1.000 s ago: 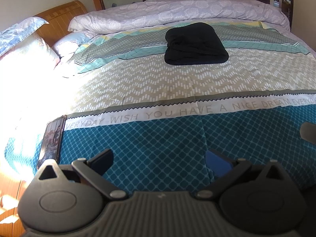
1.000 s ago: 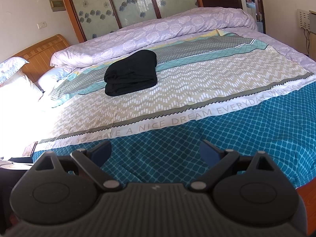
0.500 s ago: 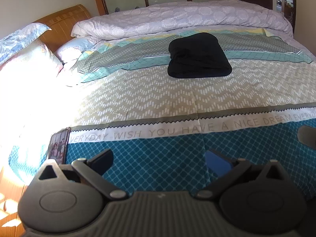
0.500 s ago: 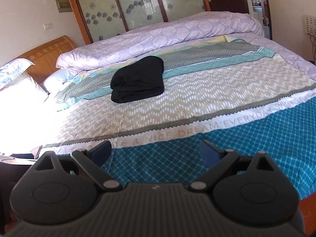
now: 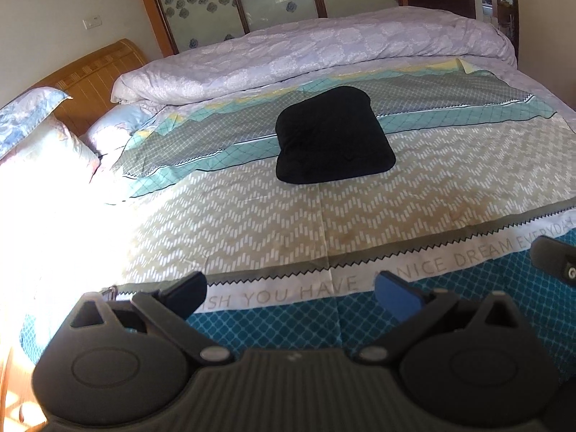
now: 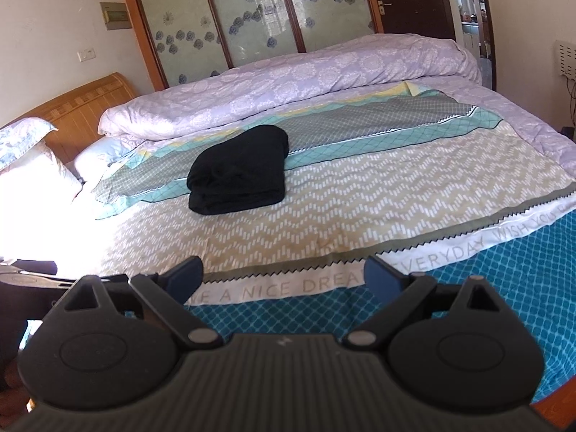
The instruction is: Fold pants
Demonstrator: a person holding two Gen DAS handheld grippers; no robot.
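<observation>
Black pants (image 5: 333,136), folded into a compact bundle, sit mid-bed on the patterned teal and beige bedspread (image 5: 252,216), near the rolled lilac duvet (image 5: 324,46). Left gripper (image 5: 289,289) and right gripper (image 6: 282,275) hover over the near edge, well apart from the bundle, jaws wide, holding nothing.

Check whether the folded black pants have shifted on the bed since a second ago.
No. The folded black pants still straddle the same teal stripe below the rolled lilac duvet; only the cameras moved, tilting up.

Sun glare washes out the pillows (image 5: 39,165) and the bed's (image 5: 252,216) left edge, while the printed lettering (image 6: 273,289) is partly hidden behind the right tongs (image 6: 284,277).
</observation>
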